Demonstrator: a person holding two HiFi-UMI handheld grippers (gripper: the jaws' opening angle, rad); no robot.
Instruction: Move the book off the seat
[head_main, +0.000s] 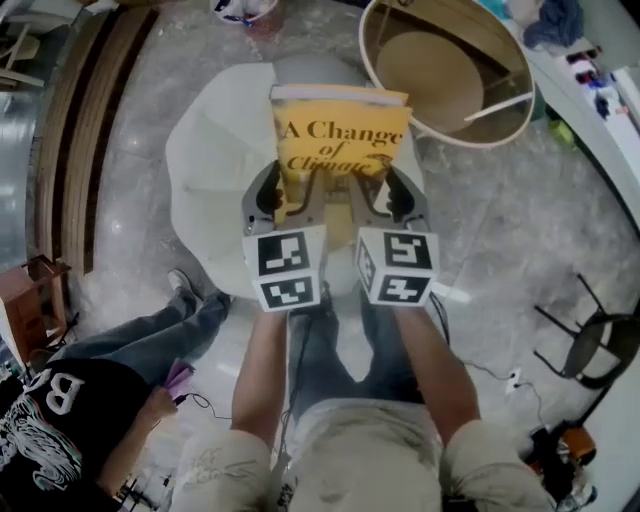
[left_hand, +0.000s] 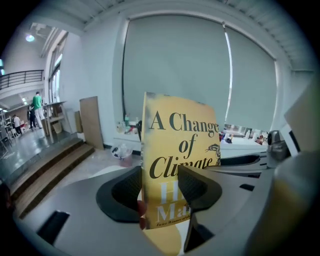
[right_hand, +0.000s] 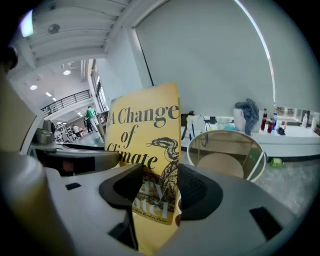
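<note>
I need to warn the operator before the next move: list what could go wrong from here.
1. The left tongs and right tongs pinch only the lower end of the book, so its tall top could tip or slip out.
2. The book hangs above the white seat; if dropped, it lands back there.
3. A round table stands close on the right; a swing that way might hit it.

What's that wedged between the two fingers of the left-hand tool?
The yellow book. The left gripper has its fingers pinching the book's lower part, as the left gripper view shows.
</note>
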